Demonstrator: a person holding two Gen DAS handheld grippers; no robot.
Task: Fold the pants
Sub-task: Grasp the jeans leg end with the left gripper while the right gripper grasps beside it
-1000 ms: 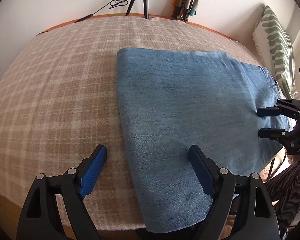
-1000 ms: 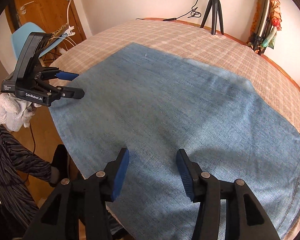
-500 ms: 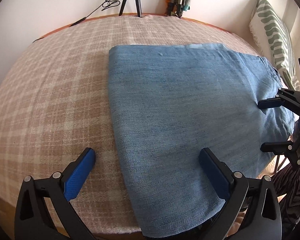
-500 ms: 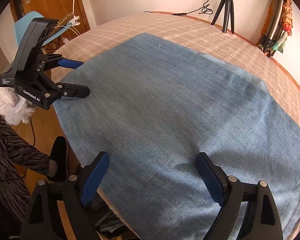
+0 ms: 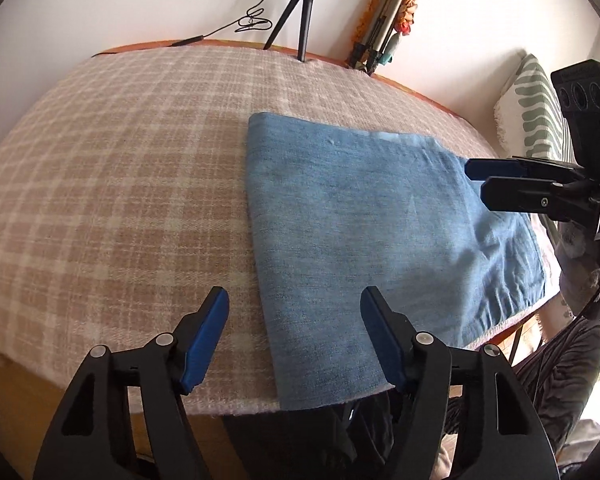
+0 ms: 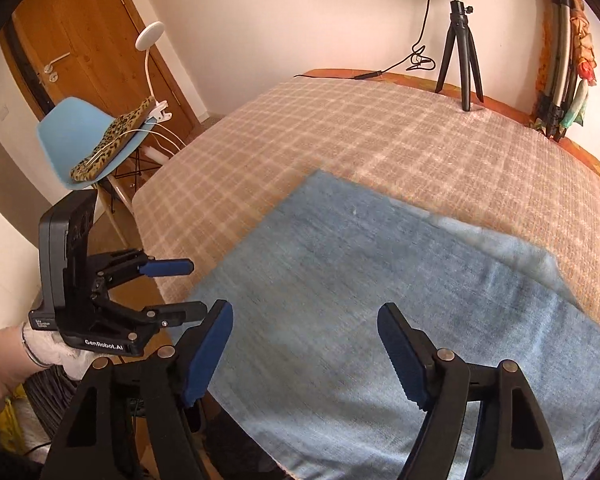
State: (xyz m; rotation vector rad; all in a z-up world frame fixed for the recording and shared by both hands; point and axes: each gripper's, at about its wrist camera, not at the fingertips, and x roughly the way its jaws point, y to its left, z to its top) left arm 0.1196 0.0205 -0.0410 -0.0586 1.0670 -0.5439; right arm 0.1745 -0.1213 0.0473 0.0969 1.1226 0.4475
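Since a second earlier, we had drawn both grippers up and back from the pants (image 5: pixel 380 216), and more plaid blanket (image 5: pixel 120 168) came into view.

In the left wrist view, our left gripper (image 5: pixel 296 336) hung clear of the fabric, jaws apart and closing on nothing; the one folded pair lay flat on the bed, its near end reaching the edge. To fold well, we judged both grippers should pinch one edge together.

In the right wrist view, our right gripper (image 6: pixel 306 354) hovered likewise, closing empty. We counted two grippers, one tripod (image 6: pixel 460 48), one chair (image 6: pixel 80 140).
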